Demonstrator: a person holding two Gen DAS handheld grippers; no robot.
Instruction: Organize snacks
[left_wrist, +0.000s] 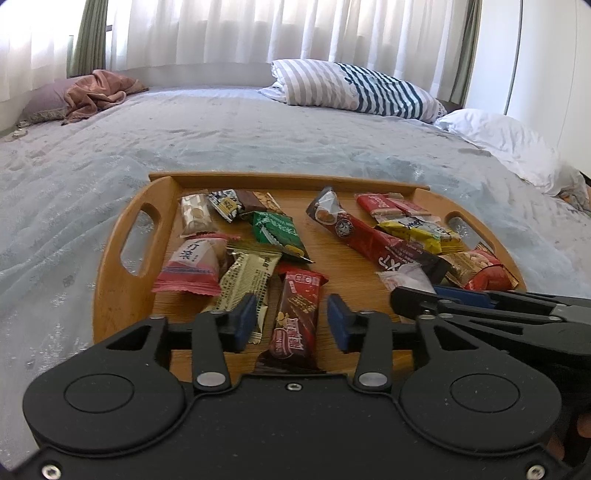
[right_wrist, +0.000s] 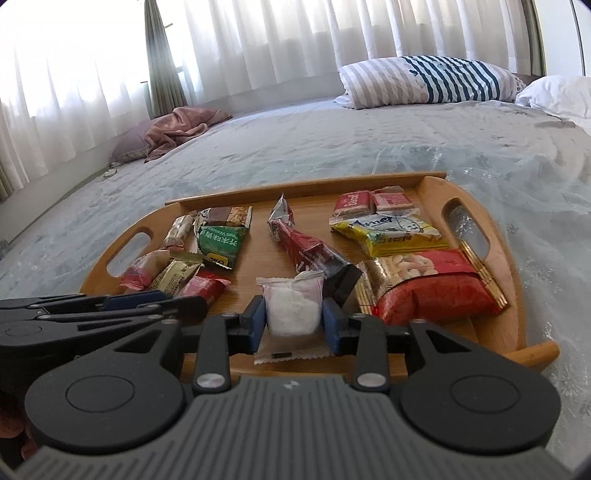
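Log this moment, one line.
left gripper: open, astride chocolate bar | right gripper: open, astride white packet | both snacks on tray

Left wrist view: sits low behind the left gripper (left_wrist: 291, 319), close over the near edge of the wooden tray (left_wrist: 110, 295), facing across the bed toward the curtains
Right wrist view: same low, close stance behind the right gripper (right_wrist: 293, 325), slightly further right
Shared: tray, striped pillow (left_wrist: 351, 88), and each gripper at the other frame's lower edge
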